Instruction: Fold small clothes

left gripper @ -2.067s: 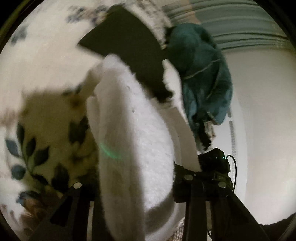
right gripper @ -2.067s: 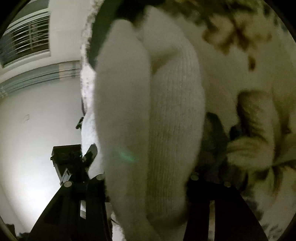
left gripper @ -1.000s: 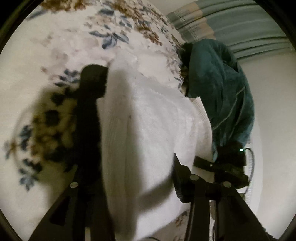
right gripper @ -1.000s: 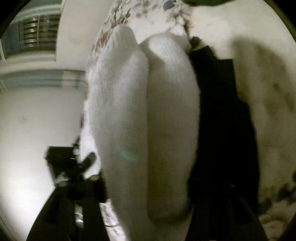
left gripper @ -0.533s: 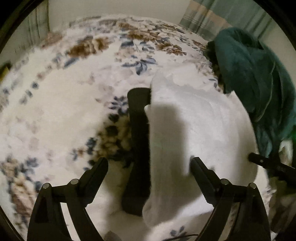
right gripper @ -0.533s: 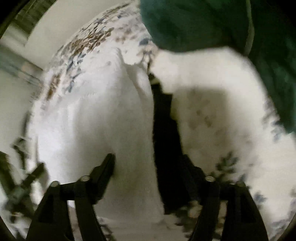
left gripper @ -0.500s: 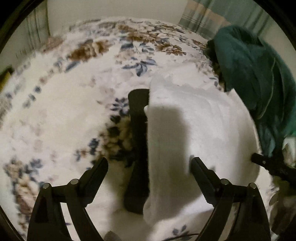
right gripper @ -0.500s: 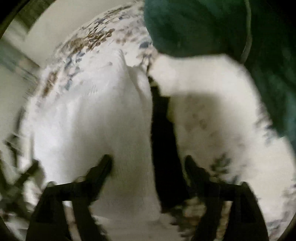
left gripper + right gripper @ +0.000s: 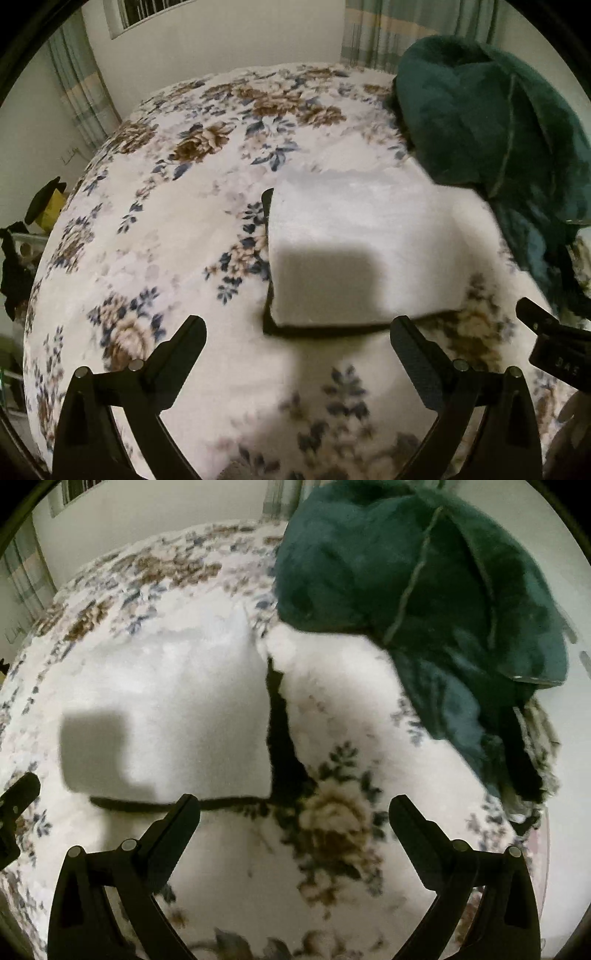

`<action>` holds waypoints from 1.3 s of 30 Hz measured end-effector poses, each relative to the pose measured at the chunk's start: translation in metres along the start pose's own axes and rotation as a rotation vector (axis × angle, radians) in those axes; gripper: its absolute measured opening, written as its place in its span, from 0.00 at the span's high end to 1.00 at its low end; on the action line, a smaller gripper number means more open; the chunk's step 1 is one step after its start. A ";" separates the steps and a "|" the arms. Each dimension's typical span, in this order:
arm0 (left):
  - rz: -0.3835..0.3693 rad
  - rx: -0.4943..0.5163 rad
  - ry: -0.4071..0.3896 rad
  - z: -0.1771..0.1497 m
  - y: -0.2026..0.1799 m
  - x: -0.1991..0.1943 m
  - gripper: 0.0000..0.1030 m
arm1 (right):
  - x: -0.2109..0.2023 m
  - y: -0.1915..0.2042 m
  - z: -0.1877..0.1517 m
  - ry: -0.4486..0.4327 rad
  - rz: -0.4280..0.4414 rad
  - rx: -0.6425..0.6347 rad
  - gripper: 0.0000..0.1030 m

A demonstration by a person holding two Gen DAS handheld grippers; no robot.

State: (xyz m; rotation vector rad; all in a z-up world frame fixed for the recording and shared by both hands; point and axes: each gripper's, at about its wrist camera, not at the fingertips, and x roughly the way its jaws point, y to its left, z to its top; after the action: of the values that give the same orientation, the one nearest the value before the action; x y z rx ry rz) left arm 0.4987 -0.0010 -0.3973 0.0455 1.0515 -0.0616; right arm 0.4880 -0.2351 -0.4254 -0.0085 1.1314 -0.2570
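A folded white fuzzy garment (image 9: 362, 251) lies flat on the floral bedspread (image 9: 166, 229), on top of a black folded piece whose edge (image 9: 325, 330) shows along its front and left sides. It also shows in the right wrist view (image 9: 166, 716), with the black edge (image 9: 280, 738) at its right. My left gripper (image 9: 297, 347) is open and empty, just in front of the garment. My right gripper (image 9: 295, 823) is open and empty, at the garment's front right corner. The right gripper's body (image 9: 554, 350) shows at the left view's right edge.
A dark green plush garment (image 9: 491, 122) is heaped at the back right of the bed, also in the right wrist view (image 9: 424, 590). Curtains (image 9: 388, 29) and a wall stand behind. Dark items (image 9: 40, 206) sit off the bed's left edge.
Both grippers opened and let go of the white garment, then drew back. The garment went from hanging between the jaws to lying flat on the black piece.
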 end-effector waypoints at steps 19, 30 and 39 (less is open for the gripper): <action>-0.005 -0.029 -0.222 -0.056 -0.032 -0.299 0.01 | -0.369 -0.078 -0.079 -0.329 0.013 0.007 0.00; 0.029 -0.046 -0.310 -0.087 -0.031 -0.391 0.01 | -0.506 -0.100 -0.129 -0.462 0.062 -0.013 0.00; 0.030 -0.081 -0.336 -0.106 -0.030 -0.419 0.01 | -0.551 -0.116 -0.163 -0.478 0.086 -0.010 0.00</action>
State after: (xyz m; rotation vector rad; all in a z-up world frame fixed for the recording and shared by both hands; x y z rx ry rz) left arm 0.1976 -0.0121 -0.0860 -0.0225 0.7168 0.0014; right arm 0.0988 -0.2137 0.0127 -0.0281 0.6559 -0.1605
